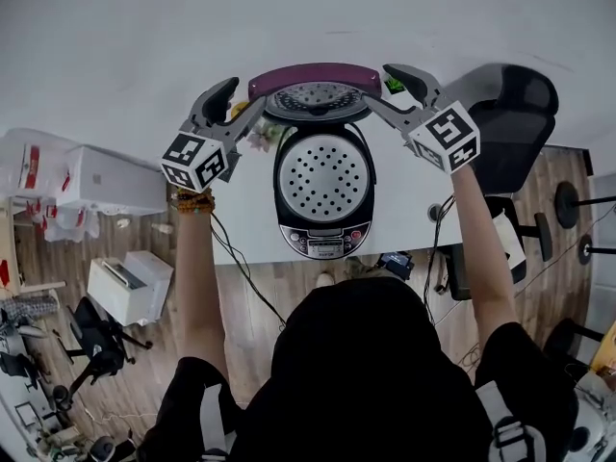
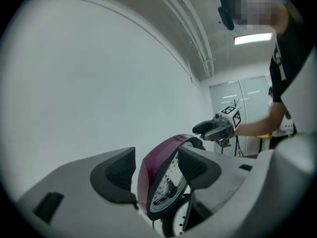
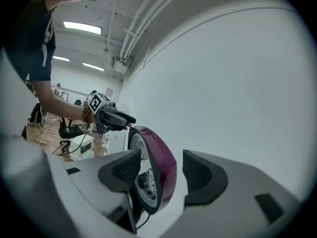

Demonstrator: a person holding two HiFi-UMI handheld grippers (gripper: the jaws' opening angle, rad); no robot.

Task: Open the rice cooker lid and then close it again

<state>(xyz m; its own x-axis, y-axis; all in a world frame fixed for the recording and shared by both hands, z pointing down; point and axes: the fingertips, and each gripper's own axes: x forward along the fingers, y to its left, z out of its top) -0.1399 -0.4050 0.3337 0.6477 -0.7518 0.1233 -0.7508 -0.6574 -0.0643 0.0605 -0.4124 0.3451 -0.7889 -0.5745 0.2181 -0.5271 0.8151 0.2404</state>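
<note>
Two tongs reach out over the white table (image 1: 409, 195) in the head view, one on each side of the cooker (image 1: 323, 221). The lid (image 1: 316, 77) stands straight up at the back of the cooker, fully open. The left tongs (image 1: 243, 96) come at its left end and the right tongs (image 1: 379, 85) at its right end. Both arms are stretched far forward, and the tongs lean in toward each other.

In the left gripper view, the left tongs (image 2: 157, 166) are spread wide. The purple lid (image 2: 151, 172) stands on edge between the two pads, but neither pad presses on it. The tongs point almost level.

In the right gripper view, the right tongs (image 3: 162, 170) are wide too. The lid (image 3: 167, 168) sits in the gap, and there is space on the far side of it. Nothing is held.

The opening part looks done, so closing comes next. That likely means pushing the top of the lid forward and down with both tongs together. They would have to press evenly until it clicks onto the cooker.
</note>
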